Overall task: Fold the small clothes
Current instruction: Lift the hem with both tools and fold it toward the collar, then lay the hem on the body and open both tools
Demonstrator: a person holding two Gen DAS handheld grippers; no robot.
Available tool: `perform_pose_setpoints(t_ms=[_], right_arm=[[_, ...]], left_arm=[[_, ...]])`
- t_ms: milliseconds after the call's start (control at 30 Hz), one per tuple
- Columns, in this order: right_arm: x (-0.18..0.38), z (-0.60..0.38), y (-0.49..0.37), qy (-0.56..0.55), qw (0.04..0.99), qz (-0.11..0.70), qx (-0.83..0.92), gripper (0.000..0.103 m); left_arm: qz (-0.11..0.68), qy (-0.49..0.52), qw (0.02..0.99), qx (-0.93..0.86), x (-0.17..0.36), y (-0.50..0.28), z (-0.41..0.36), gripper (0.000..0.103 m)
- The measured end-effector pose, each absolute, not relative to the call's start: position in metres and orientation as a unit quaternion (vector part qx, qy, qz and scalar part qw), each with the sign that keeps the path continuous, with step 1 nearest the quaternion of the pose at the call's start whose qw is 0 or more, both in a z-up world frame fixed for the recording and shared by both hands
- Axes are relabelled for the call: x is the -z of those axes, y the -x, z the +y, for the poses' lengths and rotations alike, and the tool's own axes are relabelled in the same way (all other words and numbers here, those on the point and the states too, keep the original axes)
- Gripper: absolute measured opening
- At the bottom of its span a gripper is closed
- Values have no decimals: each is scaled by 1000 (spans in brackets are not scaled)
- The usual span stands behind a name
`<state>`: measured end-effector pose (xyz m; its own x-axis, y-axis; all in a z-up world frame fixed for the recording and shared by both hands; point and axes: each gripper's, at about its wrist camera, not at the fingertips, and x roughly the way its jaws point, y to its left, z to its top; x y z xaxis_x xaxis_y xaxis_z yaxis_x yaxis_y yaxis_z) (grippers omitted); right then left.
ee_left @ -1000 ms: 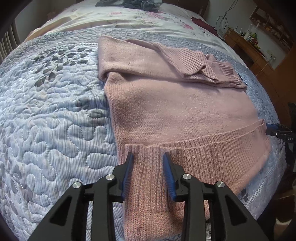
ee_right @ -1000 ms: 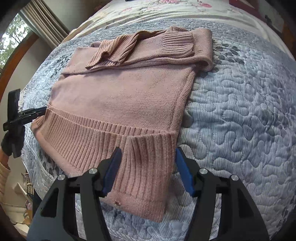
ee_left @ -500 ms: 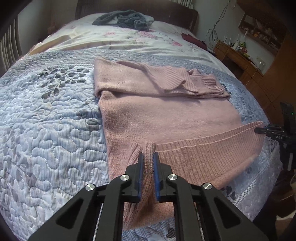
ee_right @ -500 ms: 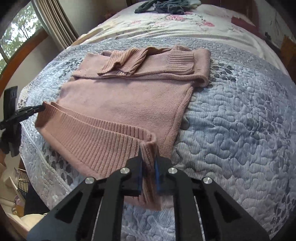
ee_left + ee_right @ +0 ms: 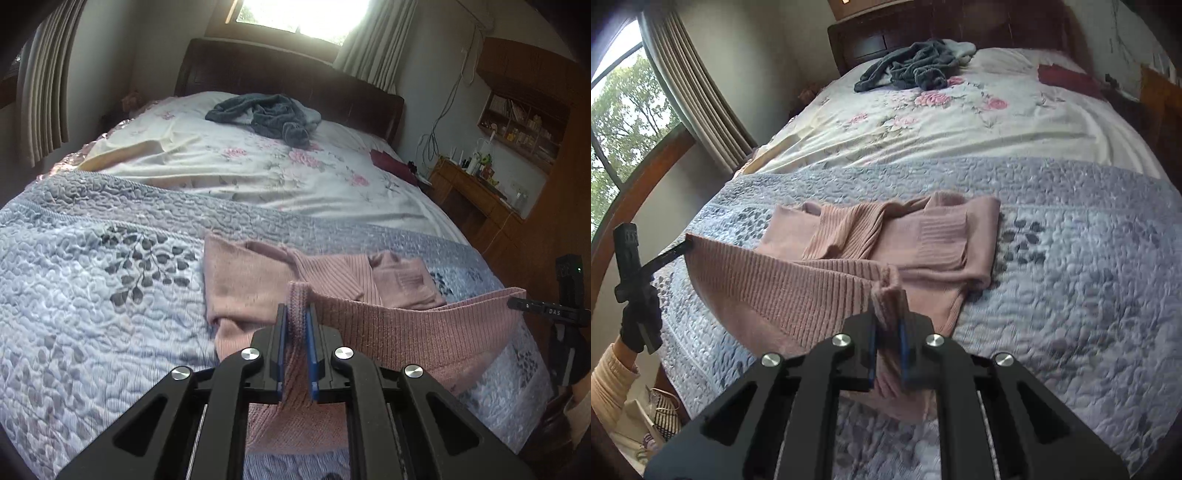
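A pink knit sweater (image 5: pixel 251 280) lies on the blue-grey quilt (image 5: pixel 92 277), sleeves folded across its upper part. My left gripper (image 5: pixel 295 314) is shut on one corner of the ribbed hem. My right gripper (image 5: pixel 888 295) is shut on the other hem corner. The hem (image 5: pixel 783 284) hangs lifted and stretched between them, above the sweater body (image 5: pixel 942 236). In the left wrist view the right gripper (image 5: pixel 517 301) shows at the far right; in the right wrist view the left gripper (image 5: pixel 685 245) shows at the far left, held by a gloved hand (image 5: pixel 637 325).
A floral sheet (image 5: pixel 240 162) covers the far half of the bed, with a heap of dark grey clothes (image 5: pixel 266 114) near the headboard (image 5: pixel 295 77). A dark red cloth (image 5: pixel 1067 79) lies at the far right. A wooden desk (image 5: pixel 472 192) stands right of the bed.
Both grippers went from open around the hem corners to shut on them, then rose and moved toward the sweater's top, lifting the hem off the quilt.
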<state>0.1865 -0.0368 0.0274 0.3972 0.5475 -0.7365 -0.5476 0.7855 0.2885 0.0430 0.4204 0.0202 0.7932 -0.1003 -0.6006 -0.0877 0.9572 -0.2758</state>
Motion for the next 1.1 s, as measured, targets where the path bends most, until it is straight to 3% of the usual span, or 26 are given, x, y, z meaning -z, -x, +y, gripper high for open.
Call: perform_pose_setpoints(t_ms=[300,667,767,867,1000,1100], right_arm=[[-18,11,-318,-8,841,452,-298,8],[89,45,-394,6,814,527,-245,8],[109,42,-400,-4,808,541,-234,9],[113,41,-398,-8,805,545,-232,17],[96,27,-380,-5,816,530,-230,38],[83,11,-353,-8,815,526,-244,38]], left_arm=[[318,173,931,-51,0,-175,461,9],[419,155,889,-98,113,-248,477,10],[436,157,880,-109,127,-253,481,16],[438,176,875,-106,126,-251,486,21],[426,173,880,-118,105,-235,489,38],[409,147,894,-108,88,-211,480,39]])
